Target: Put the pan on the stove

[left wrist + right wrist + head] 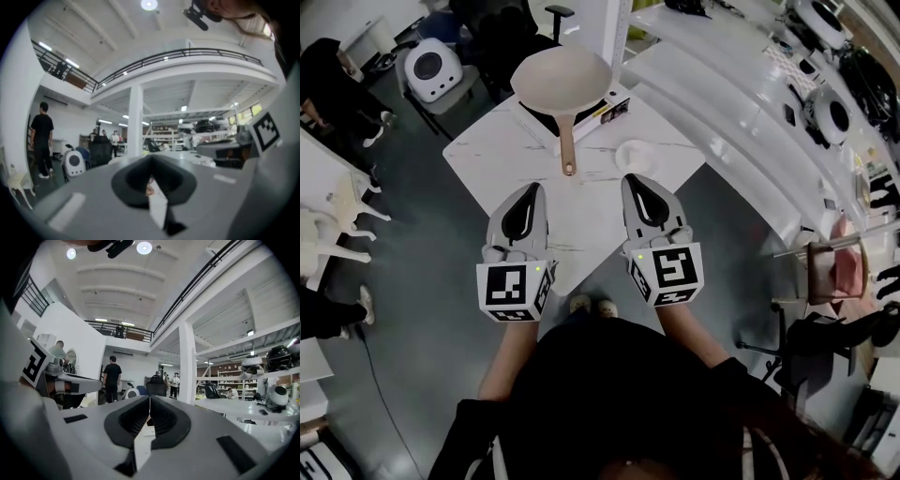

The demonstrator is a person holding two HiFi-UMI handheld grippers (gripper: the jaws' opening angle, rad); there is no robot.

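Beige pan on stove near table's far corner

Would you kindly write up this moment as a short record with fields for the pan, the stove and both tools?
pan: beige pan sits on the stove, its brown handle pointing toward the person
stove: black stove at the far end of the white table
other item: small white dish on the table, right of the handle
left tool: shut, empty, apart from the pan
right tool: shut, empty, apart from the pan
task state: pan appears placed
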